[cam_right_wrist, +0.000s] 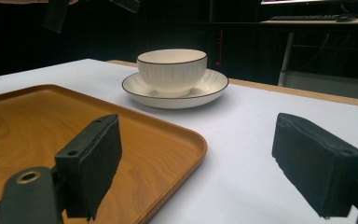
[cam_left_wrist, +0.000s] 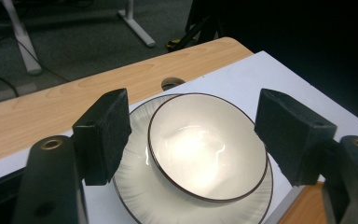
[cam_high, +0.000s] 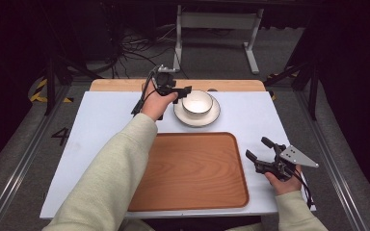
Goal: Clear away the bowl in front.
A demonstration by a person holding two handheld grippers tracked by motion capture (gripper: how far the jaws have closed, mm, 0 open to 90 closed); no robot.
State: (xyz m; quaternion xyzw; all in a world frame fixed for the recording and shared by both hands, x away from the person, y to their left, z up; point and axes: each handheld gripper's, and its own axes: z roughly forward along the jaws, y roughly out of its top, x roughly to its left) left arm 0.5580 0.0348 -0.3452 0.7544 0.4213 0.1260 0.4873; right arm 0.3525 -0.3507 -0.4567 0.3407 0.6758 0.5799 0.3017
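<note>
Bowl (cam_left_wrist: pixel 207 147) on saucer (cam_left_wrist: pixel 140 196), white tabletop (cam_high: pixel 101 120), dark room; both tongs spread, left tongs (cam_left_wrist: pixel 191 135) straddling it.

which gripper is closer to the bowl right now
Left. The left gripper hangs at the bowl, open jaws on either side of its rim. The right gripper is open, far off beside the tray.

A wooden tray (cam_high: pixel 192 171) lies on the white table (cam_high: pixel 101 120).

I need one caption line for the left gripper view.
Open left claw above a white bowl standing on a white plate.
</note>
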